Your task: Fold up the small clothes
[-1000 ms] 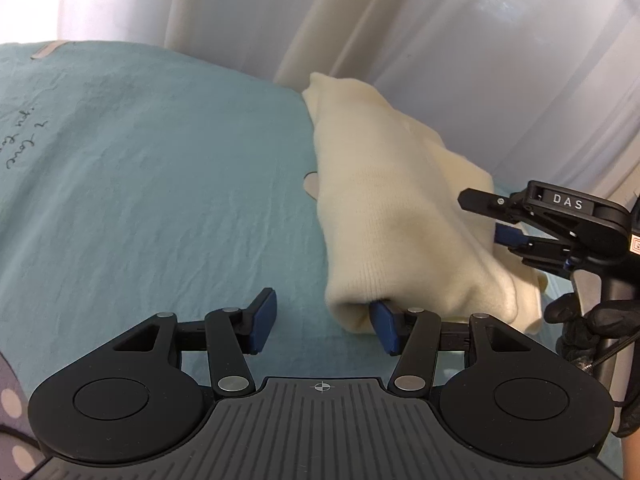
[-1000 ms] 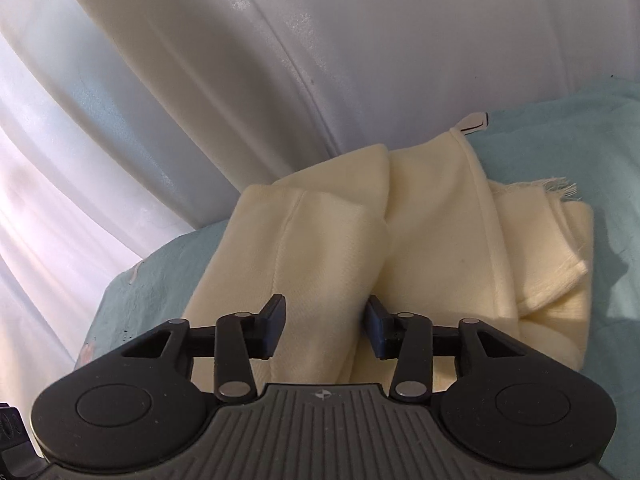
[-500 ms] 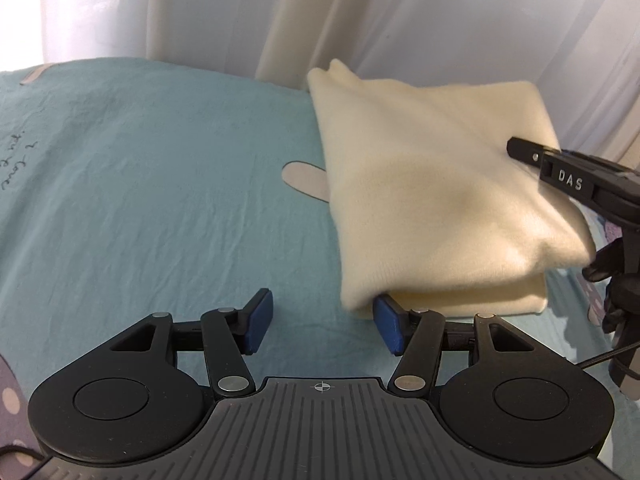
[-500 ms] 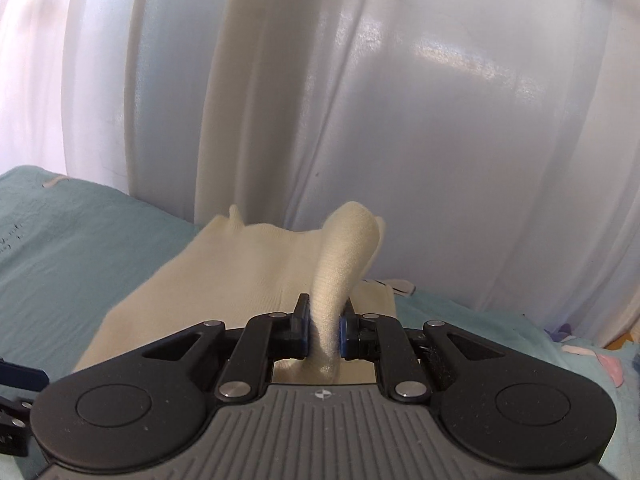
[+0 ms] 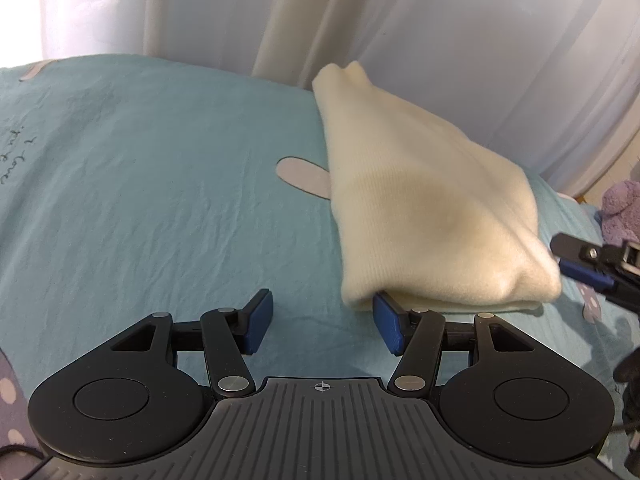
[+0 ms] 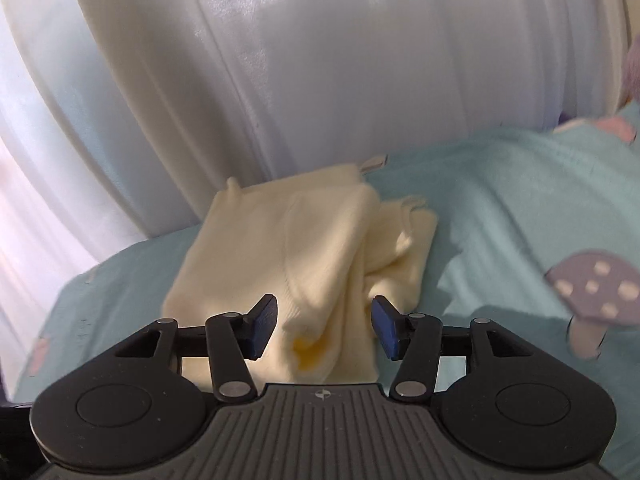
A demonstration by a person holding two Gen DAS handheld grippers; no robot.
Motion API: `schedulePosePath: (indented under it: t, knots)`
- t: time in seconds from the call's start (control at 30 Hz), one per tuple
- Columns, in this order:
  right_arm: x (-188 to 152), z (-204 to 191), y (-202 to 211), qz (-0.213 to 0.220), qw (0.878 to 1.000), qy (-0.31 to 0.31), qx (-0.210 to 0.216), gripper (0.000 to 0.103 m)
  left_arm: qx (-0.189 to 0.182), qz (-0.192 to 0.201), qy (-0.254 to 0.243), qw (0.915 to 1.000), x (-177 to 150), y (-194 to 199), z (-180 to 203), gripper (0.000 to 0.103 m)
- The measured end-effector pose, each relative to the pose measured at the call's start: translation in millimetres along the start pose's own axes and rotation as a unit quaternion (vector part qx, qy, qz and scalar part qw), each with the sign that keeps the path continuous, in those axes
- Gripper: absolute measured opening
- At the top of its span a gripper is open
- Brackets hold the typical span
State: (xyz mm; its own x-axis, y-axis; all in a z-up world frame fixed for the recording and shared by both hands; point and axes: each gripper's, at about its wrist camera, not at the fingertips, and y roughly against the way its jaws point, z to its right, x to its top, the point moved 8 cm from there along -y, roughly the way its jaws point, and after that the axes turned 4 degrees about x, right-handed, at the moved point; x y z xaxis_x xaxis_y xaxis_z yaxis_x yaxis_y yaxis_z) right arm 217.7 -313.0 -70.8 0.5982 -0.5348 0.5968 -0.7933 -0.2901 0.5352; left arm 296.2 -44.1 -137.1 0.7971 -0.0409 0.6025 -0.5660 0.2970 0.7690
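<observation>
Here the cream knit garment [image 5: 432, 208] lies folded on the teal bed sheet [image 5: 160, 184], close to the white curtain [image 5: 440, 40] behind it. The left gripper [image 5: 322, 325] has its jaws standing wide with only bare sheet between them; the near corner of the garment lies just over the tip of its right-hand blue pad [image 5: 387, 324], and the rest of the cloth stretches ahead and to the right of the jaws. The right gripper [image 6: 325, 327] has just been opening its jaws, and they stand apart now; a loose fold of the garment [image 6: 320, 264] lies between and under them, but the pads do not press on it. From the left wrist view, the right gripper [image 5: 592, 268] shows at the right edge, just beside the garment's far folded end. A mushroom print [image 6: 592, 288] on the sheet lies to the right of the right jaws, well apart from the cloth.
</observation>
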Motion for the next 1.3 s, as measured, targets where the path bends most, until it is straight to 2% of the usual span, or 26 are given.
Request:
schedulePosePath:
  t: [0.07, 0.13, 0.17, 0.2, 0.23, 0.27, 0.3, 0.33, 0.37, 0.4, 0.43, 0.47, 0.5, 0.57, 0.7, 0.77, 0.8, 0.83, 0.87, 0.9, 0.97, 1.0, 1.1, 1.17, 1.23, 1.3]
  knots:
    - [-11.3, 1.3, -7.0, -0.02, 0.998, -0.043, 0.032, 0.053, 0.002, 0.0, -0.002, 1.0, -0.5, -1.8, 1.9, 0.061]
    - [-16.2, 0.3, -22.6, -0.021, 0.997, -0.067, 0.034, 0.053, 0.003, 0.0, -0.008, 1.0, -1.4, -1.8, 5.0, 0.061]
    - [-17.7, 0.5, -28.8, -0.02, 0.997, -0.072, 0.03, 0.048, 0.002, -0.001, -0.01, 1.0, -1.4, -1.7, 6.9, 0.061]
    - [-17.8, 1.4, -32.9, -0.019, 0.997, -0.074, 0.025, 0.024, 0.001, -0.001, -0.011, 0.9999, -1.2, -2.0, 8.6, 0.061]
    - [-18.1, 0.1, -33.8, -0.019, 0.997, -0.068, 0.018, 0.014, 0.0, -0.001, -0.012, 0.9999, -1.5, -0.7, 10.3, 0.061]
    - [-16.5, -2.4, -34.4, -0.018, 0.998, -0.059, 0.016, 0.013, 0.0, -0.002, -0.015, 0.9999, -1.3, -1.1, 12.1, 0.061]
    - [-13.7, -5.2, -31.6, -0.008, 0.997, -0.063, 0.032, 0.012, 0.002, -0.001, -0.02, 0.9998, -1.3, -1.8, 14.4, 0.061]
    - [-9.2, -5.8, -25.3, 0.005, 0.992, -0.095, 0.08, 0.011, 0.006, 0.001, -0.025, 0.9997, -0.9, -1.7, 15.5, 0.061]
    - [-4.5, 0.2, -10.0, 0.022, 0.981, -0.137, 0.135, 0.011, 0.011, 0.004, -0.029, 0.9995, -0.2, -1.0, 15.8, 0.061]
    - [0.0, 6.7, -0.5, 0.037, 0.972, -0.166, 0.163, 0.011, 0.016, 0.009, -0.032, 0.9993, 0.7, 0.1, 15.4, 0.061]
    - [2.5, 13.8, 3.8, 0.042, 0.972, -0.172, 0.153, 0.011, 0.022, 0.013, -0.032, 0.9991, 1.3, 1.6, 14.2, 0.061]
    - [2.3, 20.7, 5.8, 0.043, 0.98, -0.154, 0.117, 0.011, 0.027, 0.014, -0.031, 0.9991, 1.4, 1.7, 12.5, 0.061]
    - [-1.8, 27.7, 3.2, 0.031, 0.992, -0.113, 0.054, 0.01, 0.028, 0.011, -0.029, 0.9991, 0.9, 1.1, 11.0, 0.061]
    - [-13.3, 30.9, -6.3, -0.002, 0.998, -0.06, -0.012, 0.009, 0.021, 0.0, -0.021, 0.9996, -1.0, -1.6, 7.6, 0.063]
    - [-17.3, 18.7, -11.5, -0.02, 0.999, 0.0, -0.038, 0.009, 0.017, -0.006, -0.036, 0.9992, -2.0, -1.3, 4.3, 0.061]
    - [-15.9, 19.8, -9.5, -0.031, 0.999, 0.012, -0.034, 0.01, 0.01, -0.009, -0.047, 0.9988, -0.4, 2.8, 1.0, 0.061]
    - [-14.6, 24.1, -8.1, -0.04, 0.999, 0.015, -0.028, 0.013, 0.001, -0.012, -0.05, 0.9987, 1.5, 6.7, -2.2, 0.061]
    - [-11.4, 30.1, -6.5, -0.047, 0.998, 0.021, -0.035, 0.023, -0.009, -0.011, -0.045, 0.9989, 4.8, 11.5, -6.9, 0.061]
    - [-7.3, 35.8, -2.8, -0.055, 0.997, 0.03, -0.054, 0.05, -0.021, -0.006, -0.035, 0.9992, 9.6, 16.9, -12.4, 0.062]
    - [-1.4, 40.4, 6.9, -0.048, 0.996, 0.035, -0.065, 0.068, -0.034, 0.001, -0.02, 0.9992, 16.8, 21.6, -19.1, 0.063]
    - [15.4, 42.9, 17.7, -0.022, 0.998, 0.029, -0.048, 0.075, -0.062, 0.015, 0.017, 0.9978, 34.1, 26.2, -28.3, 0.071]
    - [27.5, 45.5, 16.6, -0.013, 1.0, 0.009, -0.016, 0.084, -0.079, 0.019, 0.031, 0.9962, 44.2, 24.6, -29.4, 0.071]
    - [51.1, 52.8, -6.6, -0.023, 0.998, -0.041, 0.045, 0.089, -0.137, 0.025, 0.05, 0.9889, 69.9, 0.6, -21.6, 0.075]
    - [59.6, 65.3, -27.8, -0.038, 0.996, -0.072, 0.036, 0.089, -0.149, 0.004, 0.079, 0.9858, 79.8, -26.5, -19.1, 0.074]
    - [64.4, 75.0, -47.1, -0.054, 0.992, -0.105, 0.044, 0.087, -0.166, -0.031, 0.112, 0.9793, 83.9, -50.2, -15.6, 0.073]
    - [65.8, 79.6, -57.6, -0.062, 0.988, -0.125, 0.058, 0.086, -0.196, -0.048, 0.113, 0.9728, 85.2, -61.6, -6.5, 0.073]
